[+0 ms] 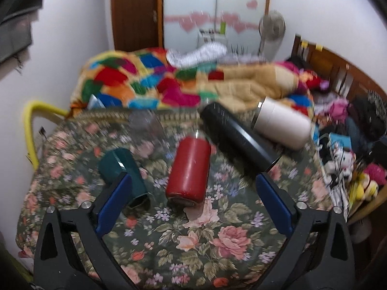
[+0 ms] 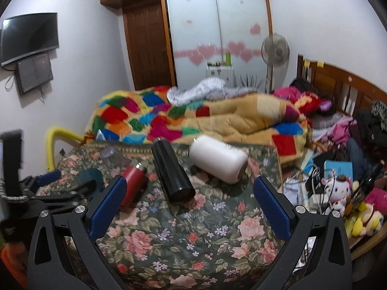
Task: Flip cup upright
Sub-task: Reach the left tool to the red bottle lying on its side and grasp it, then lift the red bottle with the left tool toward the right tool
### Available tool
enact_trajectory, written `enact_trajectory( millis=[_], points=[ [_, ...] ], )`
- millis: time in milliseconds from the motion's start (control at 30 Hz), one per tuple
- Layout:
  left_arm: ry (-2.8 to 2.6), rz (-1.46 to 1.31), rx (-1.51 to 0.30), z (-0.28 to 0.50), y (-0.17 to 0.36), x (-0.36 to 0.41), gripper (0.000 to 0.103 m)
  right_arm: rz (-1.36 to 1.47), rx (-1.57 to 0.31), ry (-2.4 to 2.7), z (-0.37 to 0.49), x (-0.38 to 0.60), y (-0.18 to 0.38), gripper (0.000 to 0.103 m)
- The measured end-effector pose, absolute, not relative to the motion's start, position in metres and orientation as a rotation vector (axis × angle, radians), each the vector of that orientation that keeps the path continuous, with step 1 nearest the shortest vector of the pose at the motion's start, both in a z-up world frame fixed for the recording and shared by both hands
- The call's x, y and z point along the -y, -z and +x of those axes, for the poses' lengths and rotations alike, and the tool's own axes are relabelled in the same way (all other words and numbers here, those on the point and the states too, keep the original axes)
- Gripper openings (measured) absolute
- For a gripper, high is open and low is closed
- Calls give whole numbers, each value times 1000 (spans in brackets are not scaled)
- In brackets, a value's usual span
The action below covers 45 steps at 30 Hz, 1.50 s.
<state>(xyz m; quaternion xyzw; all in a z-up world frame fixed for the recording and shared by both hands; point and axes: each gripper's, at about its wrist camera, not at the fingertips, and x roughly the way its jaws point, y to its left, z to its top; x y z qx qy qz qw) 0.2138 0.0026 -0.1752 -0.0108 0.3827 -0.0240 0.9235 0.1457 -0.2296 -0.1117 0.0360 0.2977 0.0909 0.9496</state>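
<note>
Room was a bedroom w/ white walls, a sliding wardrobe (image 2: 217,36) w/ pink hearts at the back, a brown door (image 2: 147,48) beside it, a TV (image 2: 29,38) on the left wall and a fan (image 2: 275,48) near the headboard (image 2: 338,82). The bed carried a patchwork quilt (image 2: 193,120) at the back and a floral cover (image 1: 193,236) in front, where all the work things lay. Clutter and plush toys (image 2: 338,191) sat along the bed's right edge.

On the floral cover, all on their sides: white cup (image 1: 280,125) furthest right, black flask (image 1: 237,135) just beside it, red cup (image 1: 189,169) in the middle, green cup (image 1: 124,169) on the left. A clear cup (image 1: 145,128) lay behind the green and red ones, blurred. Red cup was a glossy cylinder, one end pointing to the left wrist cam.

Left gripper (image 1: 193,188) was spread wide, nothing between its blue pads; its left pad overlapped the green cup in view, contact unclear. Right gripper (image 2: 189,191) was also spread wide and empty, the black flask's end ahead between its pads.
</note>
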Motion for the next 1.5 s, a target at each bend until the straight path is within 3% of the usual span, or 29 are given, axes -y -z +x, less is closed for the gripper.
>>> enact_trajectory(
  millis=[200, 500, 833, 1500],
  points=[
    [78, -54, -942, 266, 231, -9, 77, 65, -663, -176, 171, 227, 131, 103],
    [91, -56, -1033, 306, 265, -8, 66, 64, -716, -183, 192, 221, 149, 103],
    [78, -46, -1033, 305, 264, -5, 63, 61, -713, -182, 194, 220, 151, 103],
    [207, 9, -921, 212, 192, 52, 63, 56, -645, -181, 154, 238, 129, 103]
  ],
)
